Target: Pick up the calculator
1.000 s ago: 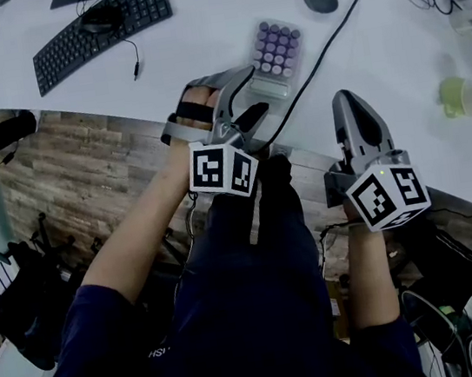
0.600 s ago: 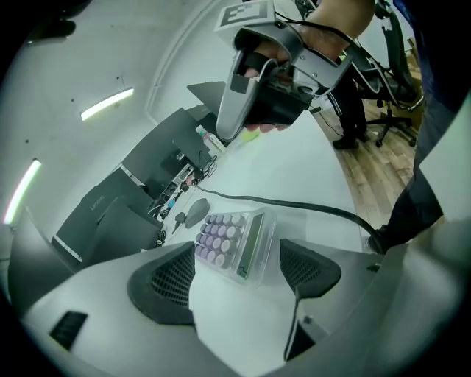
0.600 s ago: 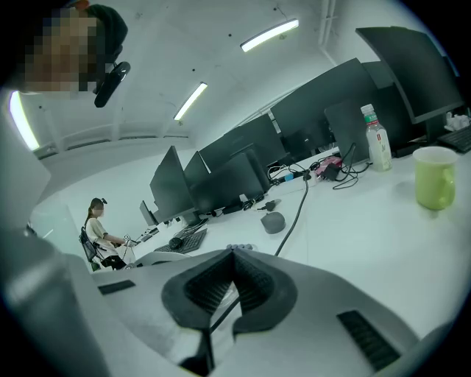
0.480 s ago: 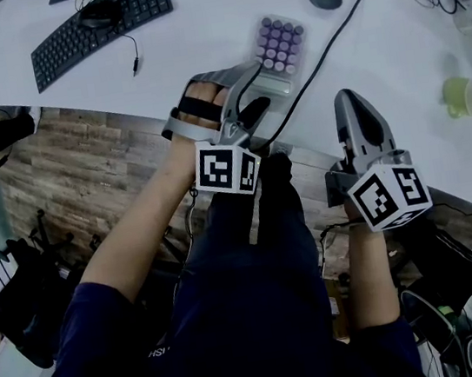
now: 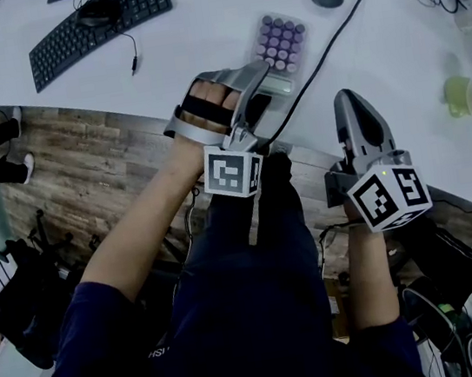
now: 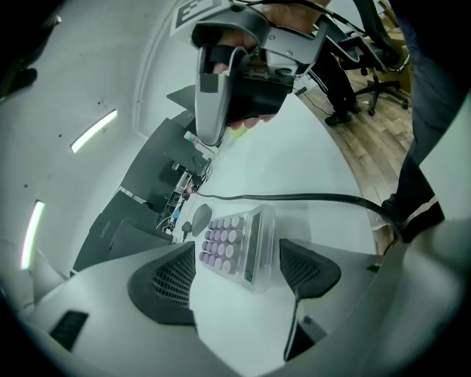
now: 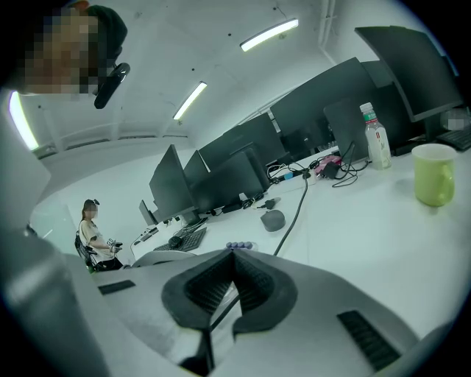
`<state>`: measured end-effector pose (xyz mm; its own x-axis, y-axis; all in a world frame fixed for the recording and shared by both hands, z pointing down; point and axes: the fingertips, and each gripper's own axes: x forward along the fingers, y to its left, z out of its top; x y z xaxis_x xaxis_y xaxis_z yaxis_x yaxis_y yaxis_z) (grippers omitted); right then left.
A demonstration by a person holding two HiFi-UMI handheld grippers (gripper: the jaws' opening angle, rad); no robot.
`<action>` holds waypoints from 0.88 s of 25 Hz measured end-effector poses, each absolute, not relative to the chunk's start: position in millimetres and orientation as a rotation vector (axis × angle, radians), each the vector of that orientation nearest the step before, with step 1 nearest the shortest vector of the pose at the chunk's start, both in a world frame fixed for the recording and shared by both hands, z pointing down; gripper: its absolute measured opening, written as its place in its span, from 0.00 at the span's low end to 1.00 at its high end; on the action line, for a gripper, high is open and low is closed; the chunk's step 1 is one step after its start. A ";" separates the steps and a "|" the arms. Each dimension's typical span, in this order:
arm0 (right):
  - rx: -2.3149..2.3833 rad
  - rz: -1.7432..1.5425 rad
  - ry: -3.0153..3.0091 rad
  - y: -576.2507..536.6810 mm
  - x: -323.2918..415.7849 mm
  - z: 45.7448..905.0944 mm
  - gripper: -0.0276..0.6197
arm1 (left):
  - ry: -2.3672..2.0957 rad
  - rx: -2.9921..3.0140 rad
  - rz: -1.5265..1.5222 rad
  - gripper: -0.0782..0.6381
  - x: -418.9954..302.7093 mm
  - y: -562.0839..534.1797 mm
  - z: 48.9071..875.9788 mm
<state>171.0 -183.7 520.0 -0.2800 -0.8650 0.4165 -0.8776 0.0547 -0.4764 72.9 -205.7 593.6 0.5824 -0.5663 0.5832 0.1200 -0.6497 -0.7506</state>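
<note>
My left gripper (image 6: 235,271) is wide open and empty, with the calculator (image 6: 234,243) just ahead between the jaws, untouched. My right gripper (image 7: 234,281) is closed on nothing, well right of the calculator.

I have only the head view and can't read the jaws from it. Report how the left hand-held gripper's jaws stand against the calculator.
Observer: On the left hand-held gripper the jaws are apart. The calculator lies just ahead of the tips, untouched.
Operator: Give me its lie against the jaws.
Observer: Its long sides run roughly along the jaws, and it looks narrower than the gap.
Operator: Now report the other one.
Observer: On the right hand-held gripper the jaws are together with nothing in them.
</note>
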 end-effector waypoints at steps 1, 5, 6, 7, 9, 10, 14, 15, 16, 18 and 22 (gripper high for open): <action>1.875 1.050 -2.266 -183.7 171.2 520.4 0.05 | 0.351 -2.010 -1.103 0.63 73.2 -205.7 594.4; 1.878 1.050 -2.260 -183.6 172.3 520.8 0.05 | 0.347 -1.976 -1.082 0.62 76.8 -205.1 593.0; 1.879 1.051 -2.259 -183.8 172.4 520.8 0.05 | 0.341 -1.964 -1.082 0.61 77.5 -204.8 593.4; 1.880 1.053 -2.257 -184.0 172.3 521.0 0.05 | 0.334 -1.954 -1.084 0.59 77.7 -204.6 594.3; 1.883 1.057 -2.253 -184.4 172.1 521.7 0.05 | 0.330 -1.943 -1.087 0.55 77.6 -204.6 596.3; 1.882 1.058 -2.253 -184.7 171.7 521.9 0.05 | 0.329 -1.942 -1.089 0.54 77.3 -204.5 597.0; 1.878 1.061 -2.252 -184.5 172.5 523.4 0.05 | 0.316 -1.938 -1.103 0.49 77.4 -201.1 600.4; 1.877 1.064 -2.251 -184.6 172.6 523.9 0.05 | 0.311 -1.939 -1.106 0.47 77.3 -200.1 601.6; 1.876 1.066 -2.252 -184.8 172.2 524.3 0.05 | 0.308 -1.939 -1.107 0.46 77.1 -199.4 602.6; 1.874 1.070 -2.253 -185.3 170.8 525.3 0.05 | 0.301 -1.933 -1.111 0.43 76.8 -198.5 604.4; 1.871 1.075 -2.251 -185.7 169.0 527.5 0.05 | 0.281 -1.921 -1.126 0.40 76.8 -197.4 607.4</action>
<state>169.0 -185.7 527.5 -0.2796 -0.8583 0.4303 -0.8743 0.0424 -0.4836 76.8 -197.4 607.4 0.5660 -0.5664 0.5990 0.2180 -0.5979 -0.7713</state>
